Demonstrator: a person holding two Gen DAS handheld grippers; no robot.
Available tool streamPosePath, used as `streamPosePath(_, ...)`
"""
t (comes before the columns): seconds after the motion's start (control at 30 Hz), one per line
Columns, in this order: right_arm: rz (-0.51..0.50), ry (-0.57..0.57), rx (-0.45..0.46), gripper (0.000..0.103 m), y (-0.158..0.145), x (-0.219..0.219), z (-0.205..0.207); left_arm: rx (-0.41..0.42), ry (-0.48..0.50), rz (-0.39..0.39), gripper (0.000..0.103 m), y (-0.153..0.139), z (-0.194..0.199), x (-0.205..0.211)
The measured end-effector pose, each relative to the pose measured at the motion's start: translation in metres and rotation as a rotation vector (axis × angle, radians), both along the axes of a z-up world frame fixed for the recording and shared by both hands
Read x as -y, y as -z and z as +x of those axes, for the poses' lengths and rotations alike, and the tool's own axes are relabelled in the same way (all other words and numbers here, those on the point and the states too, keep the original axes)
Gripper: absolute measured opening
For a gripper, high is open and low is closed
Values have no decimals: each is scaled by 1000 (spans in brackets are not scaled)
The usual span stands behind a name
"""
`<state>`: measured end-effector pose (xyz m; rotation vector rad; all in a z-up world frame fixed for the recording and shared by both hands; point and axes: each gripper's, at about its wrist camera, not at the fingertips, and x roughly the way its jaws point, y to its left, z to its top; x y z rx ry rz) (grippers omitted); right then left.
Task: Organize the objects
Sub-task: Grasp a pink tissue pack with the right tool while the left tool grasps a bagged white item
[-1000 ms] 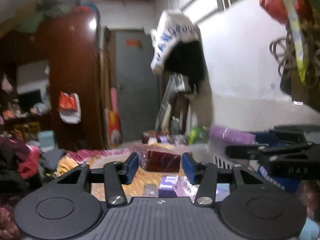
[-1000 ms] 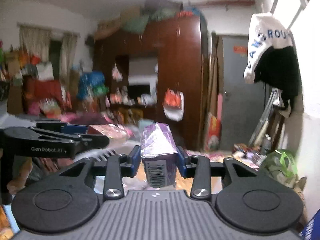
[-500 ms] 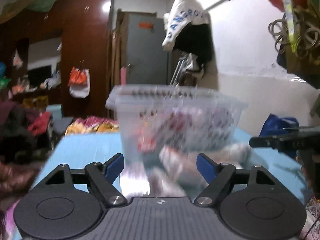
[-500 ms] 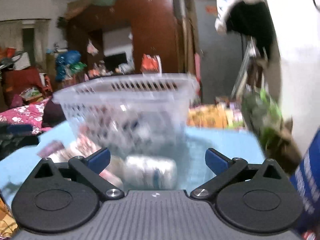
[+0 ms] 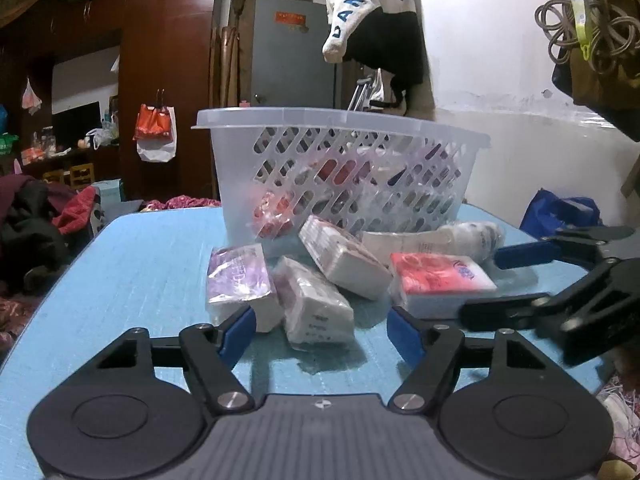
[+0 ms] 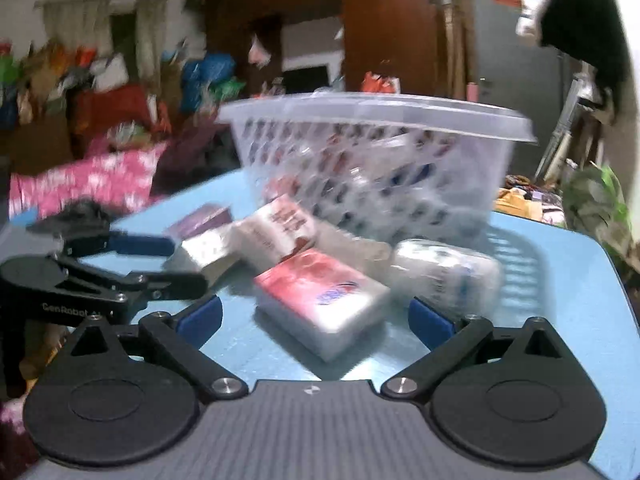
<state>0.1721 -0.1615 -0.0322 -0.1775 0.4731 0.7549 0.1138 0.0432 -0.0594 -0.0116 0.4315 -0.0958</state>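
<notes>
A clear perforated basket [image 5: 340, 168] [image 6: 380, 160] holding several packets stands on a light blue table [image 5: 140, 264] [image 6: 560, 280]. In front of it lie several tissue packs: a purple one [image 5: 240, 280], a white one [image 5: 316, 304], a tilted white one [image 5: 344, 256], a red-and-white one [image 5: 436, 280] [image 6: 320, 296] and a white roll pack [image 5: 476, 236] [image 6: 444, 272]. My left gripper [image 5: 320, 332] is open and empty, just before the white pack. My right gripper [image 6: 316, 316] is open and empty, around the near end of the red-and-white pack; it also shows in the left wrist view [image 5: 560, 280].
The left gripper's fingers [image 6: 132, 244] show at the left of the right wrist view. Clothes and bags are piled left of the table [image 5: 40, 220]. A white wall [image 5: 500, 80] and hanging bags [image 5: 592, 40] are on the right. A wardrobe [image 5: 160, 60] stands behind.
Both grippers came down from above the basket to table level in front of the packs. The right gripper let go of the purple pack and opened; the left opened wider.
</notes>
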Motion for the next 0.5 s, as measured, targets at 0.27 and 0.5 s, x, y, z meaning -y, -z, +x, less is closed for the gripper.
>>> streamPosePath(0.27,-113,-16,-44,97,5,-23,22,-14,-26,24,75,2,2,-1)
streamPosePath(0.5,-65,-3,-34,82,6,-1,11,-31,8,27,75,4,5,8)
